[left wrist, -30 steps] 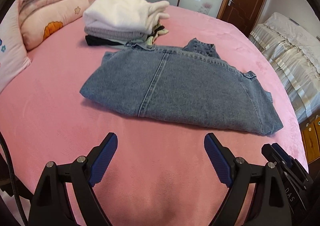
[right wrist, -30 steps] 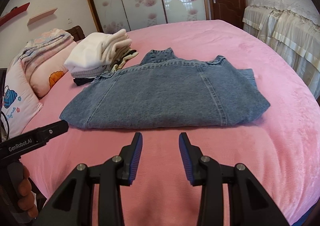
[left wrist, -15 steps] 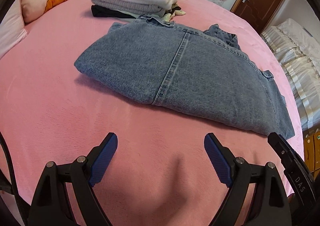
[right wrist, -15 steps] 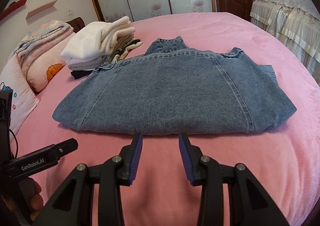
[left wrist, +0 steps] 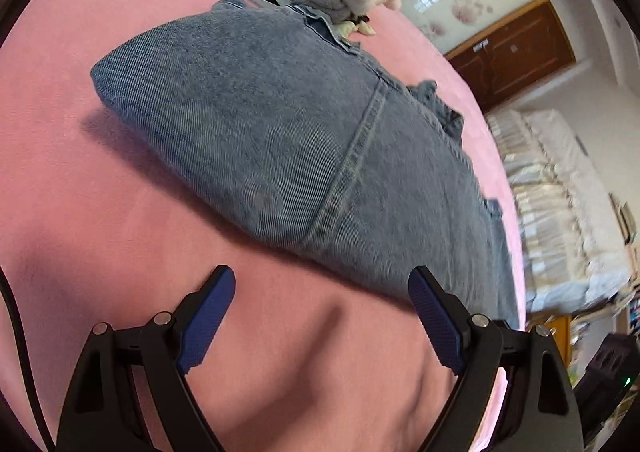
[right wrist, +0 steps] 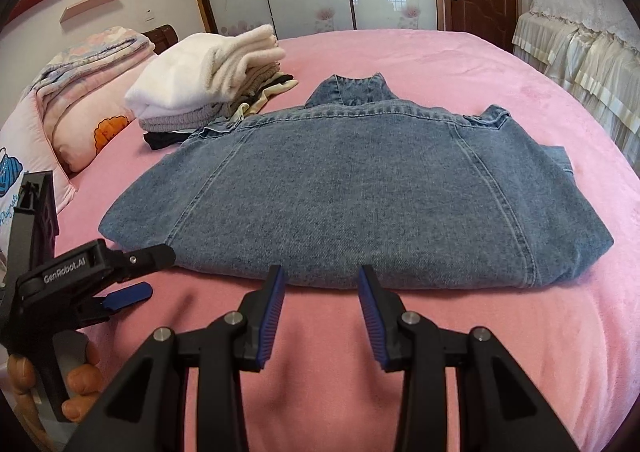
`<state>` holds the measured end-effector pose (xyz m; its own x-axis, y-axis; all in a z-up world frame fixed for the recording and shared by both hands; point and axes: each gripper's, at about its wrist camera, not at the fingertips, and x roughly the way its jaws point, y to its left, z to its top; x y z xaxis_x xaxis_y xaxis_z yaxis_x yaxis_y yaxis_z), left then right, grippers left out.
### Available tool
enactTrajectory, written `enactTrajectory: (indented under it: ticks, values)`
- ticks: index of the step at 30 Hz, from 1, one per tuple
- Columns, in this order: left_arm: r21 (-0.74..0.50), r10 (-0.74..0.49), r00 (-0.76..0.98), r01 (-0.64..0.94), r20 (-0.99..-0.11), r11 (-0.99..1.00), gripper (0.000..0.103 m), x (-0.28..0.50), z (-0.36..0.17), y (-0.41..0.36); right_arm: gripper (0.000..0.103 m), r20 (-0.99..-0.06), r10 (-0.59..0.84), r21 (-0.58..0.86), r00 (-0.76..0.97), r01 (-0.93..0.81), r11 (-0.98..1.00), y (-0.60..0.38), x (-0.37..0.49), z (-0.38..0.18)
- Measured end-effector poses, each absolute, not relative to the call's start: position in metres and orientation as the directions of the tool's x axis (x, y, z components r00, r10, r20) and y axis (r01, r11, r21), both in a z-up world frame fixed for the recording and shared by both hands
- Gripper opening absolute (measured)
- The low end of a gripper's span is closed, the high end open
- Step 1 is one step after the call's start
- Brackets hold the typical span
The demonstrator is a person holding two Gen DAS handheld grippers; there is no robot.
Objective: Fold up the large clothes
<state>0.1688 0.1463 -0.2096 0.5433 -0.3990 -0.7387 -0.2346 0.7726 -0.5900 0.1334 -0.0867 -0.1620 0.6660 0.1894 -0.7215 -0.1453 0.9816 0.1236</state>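
Note:
A blue denim jacket (right wrist: 360,187) lies partly folded, back side up, on a pink bed (right wrist: 500,332), collar at the far side. It also shows in the left wrist view (left wrist: 304,155). My left gripper (left wrist: 320,284) is open and empty, tilted, just short of the jacket's near left hem; it also shows in the right wrist view (right wrist: 144,272). My right gripper (right wrist: 320,272) is open and empty, its tips at the middle of the near hem.
A stack of folded clothes (right wrist: 208,83), white on top, sits behind the jacket at the left, touching its far corner. Pillows and a folded quilt (right wrist: 80,91) lie at the far left. A covered sofa (right wrist: 580,39) stands beyond the bed's right edge.
Both grippers have moved forward to the jacket's near hem. The left one has tilted and come close to the left corner. Neither has closed.

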Motion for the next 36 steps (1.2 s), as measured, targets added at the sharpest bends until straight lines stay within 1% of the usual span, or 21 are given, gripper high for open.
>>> enactTrajectory:
  ticks: [8, 15, 16, 17, 18, 20, 22, 23, 24, 26, 28, 32, 36]
  values:
    - [-0.614, -0.401, 0.593, -0.209, -0.698, 0.761, 0.088, 0.203, -0.219, 0.158, 0.038, -0.709, 0.159, 0.101, 0.687, -0.123, 0.987, -0.086, 0.168, -0.158]
    - [-0.619, -0.375, 0.626, -0.225, -0.684, 0.753, 0.088, 0.242, -0.222, 0.165, 0.038, -0.69, 0.123, 0.033, 0.713, -0.139, 0.99, -0.073, 0.202, -0.16]
    - [-0.618, -0.361, 0.635, -0.239, -0.683, 0.749, 0.085, 0.245, -0.22, 0.165, 0.038, -0.683, 0.108, 0.014, 0.723, -0.134, 0.991, -0.071, 0.207, -0.161]
    - [-0.609, -0.334, 0.65, -0.254, -0.683, 0.751, 0.073, 0.246, -0.217, 0.164, 0.035, -0.674, 0.089, -0.007, 0.733, -0.127, 0.992, -0.07, 0.212, -0.163]
    - [-0.595, -0.304, 0.662, -0.268, -0.685, 0.758, 0.065, 0.245, -0.214, 0.164, 0.027, -0.668, 0.073, -0.034, 0.741, -0.128, 0.991, -0.067, 0.216, -0.165]
    - [-0.566, -0.251, 0.679, -0.289, -0.689, 0.772, 0.03, 0.244, -0.209, 0.165, 0.018, -0.668, 0.059, -0.075, 0.741, -0.147, 0.986, -0.06, 0.227, -0.175]
    - [-0.535, -0.221, 0.669, -0.306, -0.709, 0.788, 0.017, 0.249, -0.207, 0.165, 0.014, -0.702, 0.07, -0.074, 0.708, -0.17, 0.983, -0.057, 0.238, -0.188]
    - [-0.526, -0.216, 0.669, -0.302, -0.711, 0.795, 0.015, 0.251, -0.205, 0.163, 0.009, -0.732, 0.086, -0.059, 0.676, -0.189, 0.98, -0.055, 0.244, -0.198]
    - [-0.508, -0.205, 0.67, -0.293, -0.714, 0.81, 0.013, 0.251, -0.202, 0.16, 0.008, -0.75, 0.083, -0.062, 0.656, -0.195, 0.979, -0.054, 0.248, -0.206]
    - [-0.447, -0.159, 0.682, -0.269, -0.714, 0.853, 0.011, 0.247, -0.189, 0.152, 0.008, -0.748, 0.071, -0.087, 0.659, -0.204, 0.975, -0.05, 0.249, -0.215]
    - [-0.402, -0.117, 0.725, -0.235, -0.679, 0.885, 0.01, 0.238, -0.168, 0.137, 0.008, -0.741, 0.073, -0.082, 0.667, -0.198, 0.977, -0.051, 0.246, -0.216]
    - [-0.329, -0.09, 0.799, -0.139, -0.594, 0.934, 0.009, 0.222, -0.121, 0.094, 0.008, -0.745, 0.135, 0.004, 0.653, -0.197, 0.98, -0.064, 0.247, -0.217]
    - [-0.258, -0.12, 0.832, -0.028, -0.541, 0.966, 0.009, 0.22, -0.083, 0.043, 0.008, -0.755, 0.216, 0.12, 0.618, -0.194, 0.974, -0.079, 0.252, -0.215]
